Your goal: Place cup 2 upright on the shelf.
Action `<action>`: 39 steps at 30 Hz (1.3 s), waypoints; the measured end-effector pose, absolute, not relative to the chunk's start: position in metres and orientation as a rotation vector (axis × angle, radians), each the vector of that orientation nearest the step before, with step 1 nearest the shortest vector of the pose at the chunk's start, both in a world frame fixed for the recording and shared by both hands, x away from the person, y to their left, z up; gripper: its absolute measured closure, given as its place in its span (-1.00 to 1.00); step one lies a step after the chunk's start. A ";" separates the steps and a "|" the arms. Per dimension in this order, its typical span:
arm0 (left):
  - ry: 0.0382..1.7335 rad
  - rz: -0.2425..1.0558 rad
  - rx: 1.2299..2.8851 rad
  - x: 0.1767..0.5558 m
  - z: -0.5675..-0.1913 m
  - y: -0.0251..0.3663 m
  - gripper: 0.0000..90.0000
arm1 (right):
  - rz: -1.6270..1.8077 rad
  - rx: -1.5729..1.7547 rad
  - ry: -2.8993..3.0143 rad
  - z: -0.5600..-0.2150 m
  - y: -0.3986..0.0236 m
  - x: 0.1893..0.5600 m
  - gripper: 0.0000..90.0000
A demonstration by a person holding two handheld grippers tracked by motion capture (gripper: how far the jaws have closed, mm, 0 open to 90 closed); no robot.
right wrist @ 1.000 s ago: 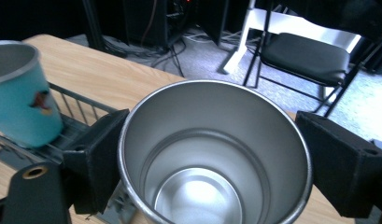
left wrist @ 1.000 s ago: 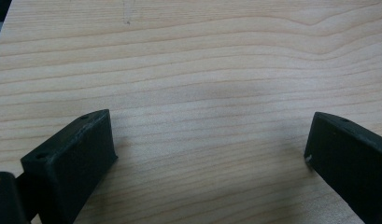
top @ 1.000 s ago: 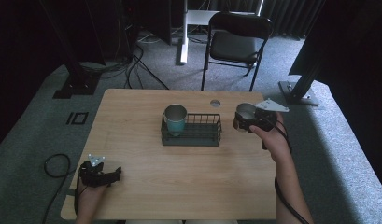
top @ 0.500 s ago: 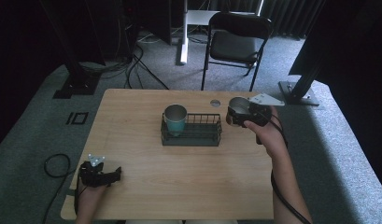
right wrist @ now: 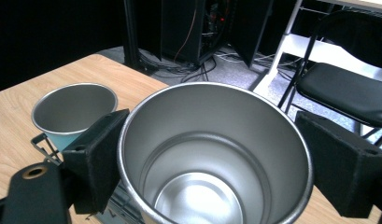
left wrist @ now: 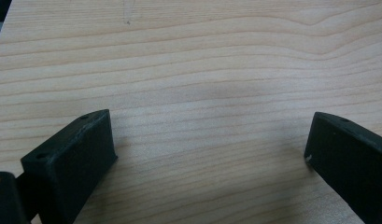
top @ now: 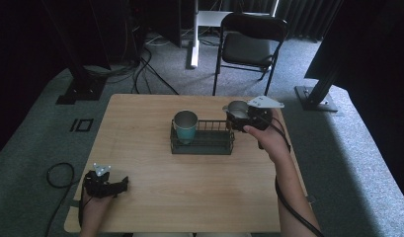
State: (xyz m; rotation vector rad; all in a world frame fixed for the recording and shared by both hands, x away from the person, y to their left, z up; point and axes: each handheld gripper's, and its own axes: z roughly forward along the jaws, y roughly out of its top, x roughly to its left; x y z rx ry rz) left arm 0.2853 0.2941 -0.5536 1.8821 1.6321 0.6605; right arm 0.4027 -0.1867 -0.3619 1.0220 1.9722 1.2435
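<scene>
Up at the right of centre in the high view, the right gripper (top: 240, 117) pinches a steel cup (top: 237, 109), holding it just above the right end of the wire basket (top: 202, 144). Its own view shows the cup (right wrist: 212, 154) upright and empty, one black jaw pressed against each side. A teal cup (top: 185, 125) stands in the basket's left end. Down at lower left, the left gripper (top: 121, 183) rests on the wooden table (top: 189, 192), jaws spread wide over bare wood.
</scene>
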 end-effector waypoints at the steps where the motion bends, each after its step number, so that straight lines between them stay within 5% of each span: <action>1: 1.632 0.660 1.882 0.285 -0.554 0.294 -0.95 | 1.244 1.022 1.972 -0.362 -0.187 0.403 -0.70; 39: 1.633 0.658 1.883 0.285 -0.553 0.294 -0.95 | 1.299 0.954 2.063 -0.395 -0.140 0.428 -0.70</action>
